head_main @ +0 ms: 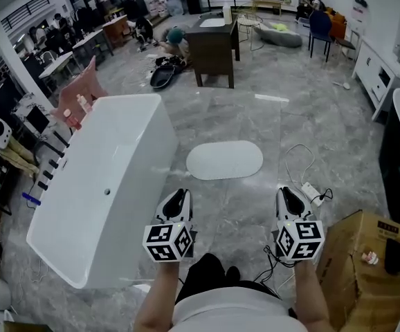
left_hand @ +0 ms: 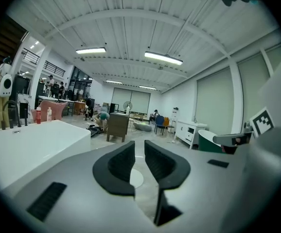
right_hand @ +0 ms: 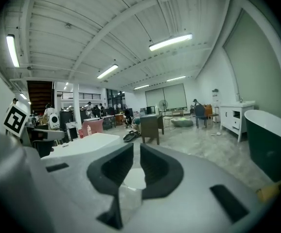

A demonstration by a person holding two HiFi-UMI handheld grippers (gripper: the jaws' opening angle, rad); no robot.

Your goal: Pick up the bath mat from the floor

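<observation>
White oval bath mat [head_main: 225, 160] lies flat on the grey floor at frame centre, well ahead of the left tongs [head_main: 179, 198] and right tongs [head_main: 288, 195], both nearly clenched, empty. Unopened, they would likely skid off the thin mat; the cable [head_main: 298, 159] nearby could snag.

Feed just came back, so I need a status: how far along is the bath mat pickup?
Done: nothing yet. The bath mat lies flat on the floor beside the bathtub. In hand: nothing. The left gripper and right gripper hover short of the mat, jaws nearly together and empty. Left to do: reach the mat, grip it, lift it.
</observation>
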